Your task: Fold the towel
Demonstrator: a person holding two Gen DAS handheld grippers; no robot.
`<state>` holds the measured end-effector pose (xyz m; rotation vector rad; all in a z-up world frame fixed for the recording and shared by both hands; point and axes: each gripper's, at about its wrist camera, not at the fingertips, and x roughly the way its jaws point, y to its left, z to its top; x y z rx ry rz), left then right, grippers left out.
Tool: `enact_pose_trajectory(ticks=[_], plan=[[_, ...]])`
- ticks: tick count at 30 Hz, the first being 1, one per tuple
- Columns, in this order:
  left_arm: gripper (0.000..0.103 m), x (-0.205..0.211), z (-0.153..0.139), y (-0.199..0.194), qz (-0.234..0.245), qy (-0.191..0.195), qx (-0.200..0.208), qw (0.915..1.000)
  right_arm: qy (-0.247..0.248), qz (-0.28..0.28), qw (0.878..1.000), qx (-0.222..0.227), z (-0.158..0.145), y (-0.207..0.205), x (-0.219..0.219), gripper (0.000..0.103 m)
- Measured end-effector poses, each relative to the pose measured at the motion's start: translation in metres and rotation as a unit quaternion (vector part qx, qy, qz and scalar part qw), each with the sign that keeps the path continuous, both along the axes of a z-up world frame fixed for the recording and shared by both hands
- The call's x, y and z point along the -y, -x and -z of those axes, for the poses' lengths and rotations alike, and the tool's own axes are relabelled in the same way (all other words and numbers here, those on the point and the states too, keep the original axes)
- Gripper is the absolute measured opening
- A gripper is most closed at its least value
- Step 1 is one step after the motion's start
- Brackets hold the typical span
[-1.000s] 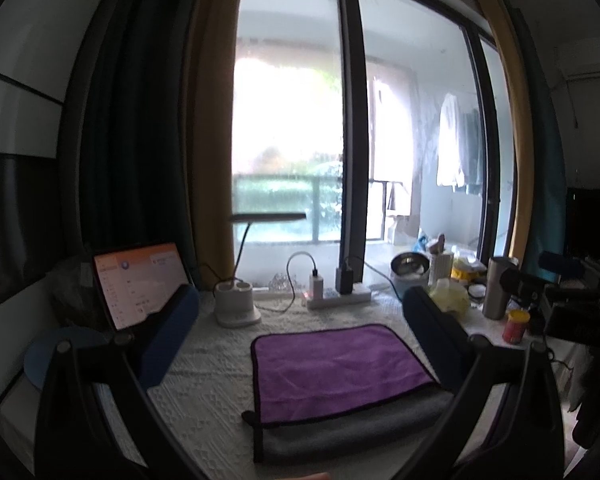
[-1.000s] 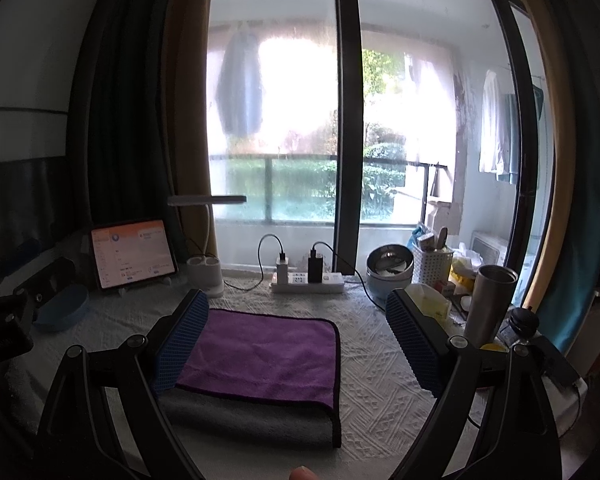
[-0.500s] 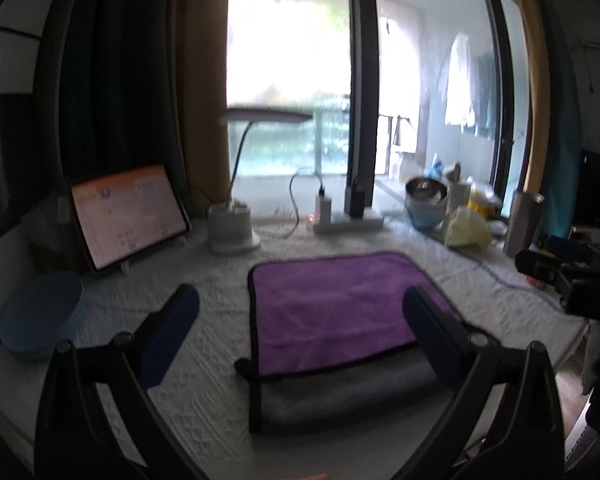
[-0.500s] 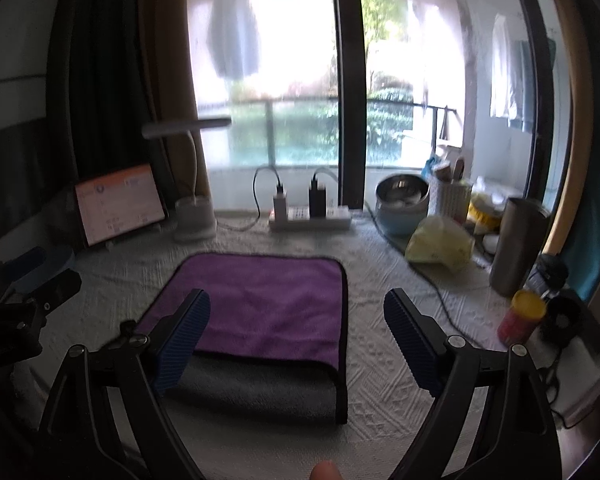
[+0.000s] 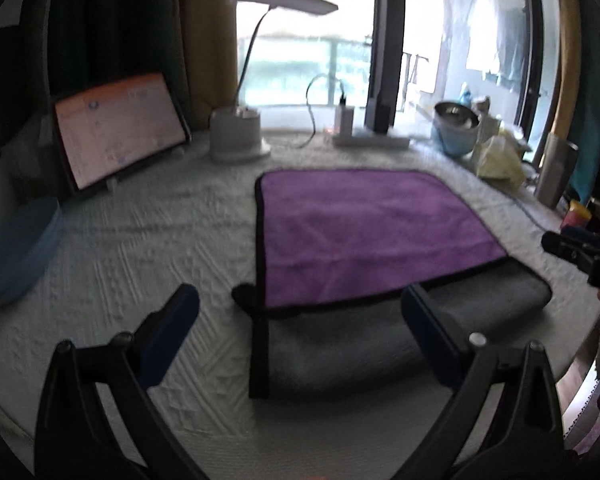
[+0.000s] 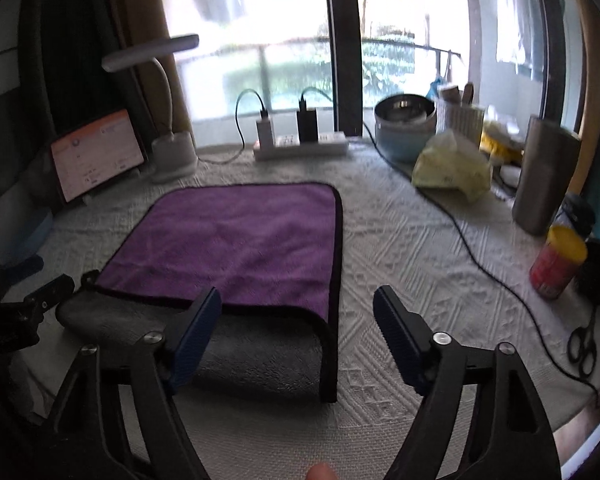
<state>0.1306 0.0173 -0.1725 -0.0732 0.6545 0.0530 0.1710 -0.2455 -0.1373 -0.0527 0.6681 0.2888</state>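
Fingers of the left gripper [image 5: 298, 322] and right gripper [image 6: 298, 326] hung spread and empty above the purple-and-grey towel [image 6: 236, 248], seemingly folded once; further folds apparently remained.

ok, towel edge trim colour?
Black trim around the purple-and-grey towel; the right wrist view shows it best.

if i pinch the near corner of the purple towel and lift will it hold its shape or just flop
Probably flop: the towel is soft pile cloth already doubled over, purple layer lying limp over grey, so a lifted corner should drape. It looks light for its size. The textured tablecloth may grip it, so pushing would likely bunch it. Both the left hand-held gripper and right hand-held gripper are open.
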Motion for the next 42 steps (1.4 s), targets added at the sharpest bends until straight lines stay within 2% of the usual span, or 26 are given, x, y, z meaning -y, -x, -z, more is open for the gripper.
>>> enact_pose_trajectory(ticks=[7, 9, 12, 16, 19, 22, 25, 27, 30, 39, 42], plan=[[0.085, -0.001, 0.022, -0.01, 0.005, 0.002, -0.044, 0.999, 0.004, -0.013, 0.999, -0.036, 0.023, -0.018, -0.001, 0.071], [0.073, -0.001, 0.025, -0.013, 0.005, 0.002, -0.056, 0.9984, 0.005, -0.015, 0.999, -0.044, 0.03, -0.021, -0.002, 0.065], [0.061, 0.001, 0.03, -0.015, 0.006, -0.003, -0.065, 0.9978, 0.01, -0.021, 0.998, -0.055, 0.038, -0.025, -0.005, 0.062], [0.057, 0.011, 0.032, -0.011, 0.012, -0.041, -0.057, 0.9975, 0.018, -0.033, 0.997, -0.063, 0.045, -0.026, -0.012, 0.062], [0.05, 0.016, 0.031, -0.008, 0.016, -0.059, -0.05, 0.9969, 0.029, -0.035, 0.997, -0.068, 0.051, -0.027, -0.014, 0.059], [0.042, 0.019, 0.031, -0.006, 0.016, -0.078, -0.042, 0.9959, 0.04, -0.035, 0.997, -0.064, 0.052, -0.026, -0.015, 0.051], [0.031, 0.023, 0.029, -0.003, 0.017, -0.1, -0.032, 0.9943, 0.048, -0.04, 0.996, -0.057, 0.053, -0.022, -0.018, 0.037], [0.022, 0.024, 0.029, -0.001, 0.018, -0.106, -0.028, 0.9938, 0.05, -0.047, 0.996, -0.052, 0.052, -0.019, -0.021, 0.023], [0.012, 0.024, 0.027, 0.002, 0.019, -0.104, -0.022, 0.9941, 0.066, -0.061, 0.995, -0.039, 0.051, -0.012, -0.029, 0.014], [0.007, 0.016, 0.021, 0.004, 0.027, -0.069, -0.017, 0.9971, 0.057, -0.065, 0.996, -0.014, 0.032, -0.005, -0.03, 0.012], [0.007, 0.015, 0.013, 0.005, 0.025, -0.068, -0.008, 0.9973, 0.051, -0.068, 0.996, -0.007, 0.023, -0.005, -0.03, 0.012]])
